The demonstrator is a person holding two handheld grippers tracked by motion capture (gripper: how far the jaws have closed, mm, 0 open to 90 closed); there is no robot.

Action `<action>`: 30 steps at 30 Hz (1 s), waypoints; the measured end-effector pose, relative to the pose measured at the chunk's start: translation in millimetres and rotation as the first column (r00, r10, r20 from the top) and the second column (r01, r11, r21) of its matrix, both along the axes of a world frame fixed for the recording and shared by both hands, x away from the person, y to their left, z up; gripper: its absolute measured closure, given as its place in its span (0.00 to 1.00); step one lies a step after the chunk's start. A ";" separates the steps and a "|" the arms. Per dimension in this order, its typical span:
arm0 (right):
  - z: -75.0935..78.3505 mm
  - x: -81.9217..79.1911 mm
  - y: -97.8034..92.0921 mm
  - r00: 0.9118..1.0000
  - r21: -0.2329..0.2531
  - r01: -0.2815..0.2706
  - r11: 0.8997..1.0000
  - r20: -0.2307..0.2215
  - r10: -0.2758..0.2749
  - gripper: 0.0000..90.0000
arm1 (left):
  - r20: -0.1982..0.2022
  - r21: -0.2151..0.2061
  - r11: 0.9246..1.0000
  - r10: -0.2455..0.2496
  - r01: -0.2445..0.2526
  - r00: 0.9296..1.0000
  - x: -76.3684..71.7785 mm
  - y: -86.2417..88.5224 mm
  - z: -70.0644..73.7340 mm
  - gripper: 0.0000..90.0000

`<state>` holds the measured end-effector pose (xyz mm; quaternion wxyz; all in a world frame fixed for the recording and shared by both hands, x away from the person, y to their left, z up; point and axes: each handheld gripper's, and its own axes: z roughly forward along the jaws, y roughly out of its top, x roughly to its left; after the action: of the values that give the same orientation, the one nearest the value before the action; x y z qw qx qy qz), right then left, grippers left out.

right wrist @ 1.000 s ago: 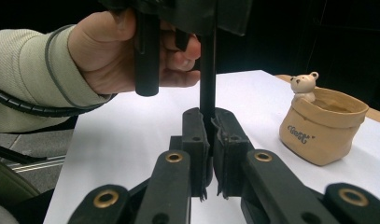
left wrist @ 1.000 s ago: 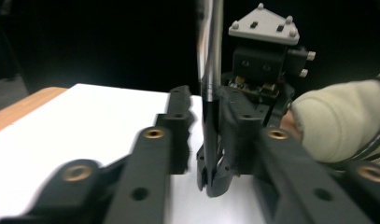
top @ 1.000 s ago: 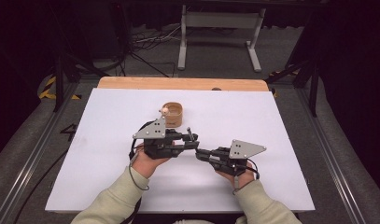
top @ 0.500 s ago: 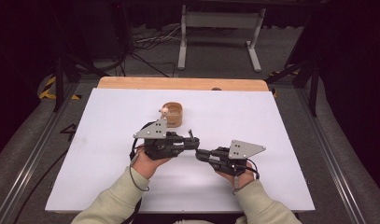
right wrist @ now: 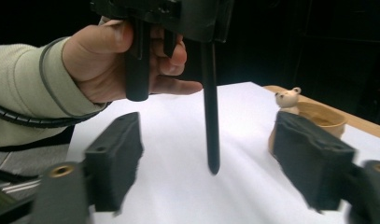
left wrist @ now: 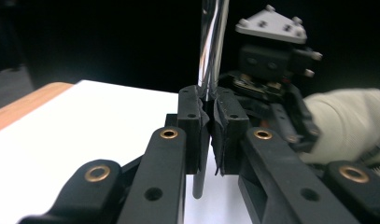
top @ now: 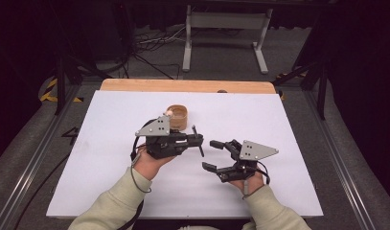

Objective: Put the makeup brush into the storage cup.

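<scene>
Left gripper (top: 198, 140) clamps the pen (top: 198, 142) upright mid-table, right gripper (top: 215, 155) gapes wide just beside it, so the handover wants both pads squared around the shaft before closing.

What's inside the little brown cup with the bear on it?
The cup has a tiny bear on its rim. Its inside looks plain brown; the bottom is hidden by the wall and the left gripper.

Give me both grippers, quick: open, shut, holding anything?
Left gripper: shut on a thin dark pen.
Right gripper: open, holding nothing.
</scene>
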<state>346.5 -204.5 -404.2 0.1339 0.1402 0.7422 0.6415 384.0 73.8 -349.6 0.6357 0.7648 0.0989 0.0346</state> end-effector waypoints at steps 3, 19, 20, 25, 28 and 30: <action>1.4 0.4 -2.1 1.000 0.017 0.023 1.000 0.000 -0.023 0.16 | 0.001 -0.001 0.999 0.039 -0.039 0.999 2.1 1.2 3.1 0.92; 4.7 -0.1 -17.1 0.992 0.014 0.125 0.992 -0.015 -0.125 0.05 | -0.007 -0.016 0.964 0.266 -0.266 0.964 21.2 9.4 22.7 0.92; 4.9 0.1 -18.3 0.992 0.016 0.128 0.992 -0.020 -0.127 0.05 | -0.007 -0.013 0.958 0.286 -0.286 0.958 22.8 9.3 23.3 0.92; 4.7 0.8 -19.9 0.989 0.003 0.144 0.990 -0.024 -0.144 0.04 | 0.011 -0.005 0.933 0.359 -0.359 0.933 27.0 7.8 25.1 0.92; 4.1 0.9 -20.4 0.989 0.001 0.147 0.989 -0.025 -0.147 0.04 | 0.009 0.004 0.921 0.389 -0.389 0.921 31.4 8.2 25.9 0.92; 4.0 0.9 -21.0 0.988 0.001 0.149 0.989 -0.026 -0.149 0.04 | 0.008 0.007 0.915 0.403 -0.403 0.915 34.9 9.4 26.4 0.92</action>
<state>347.4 -225.5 -400.3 0.1715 0.2040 0.7303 0.6290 418.9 83.1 -323.2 0.6121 0.7305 0.2522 0.1680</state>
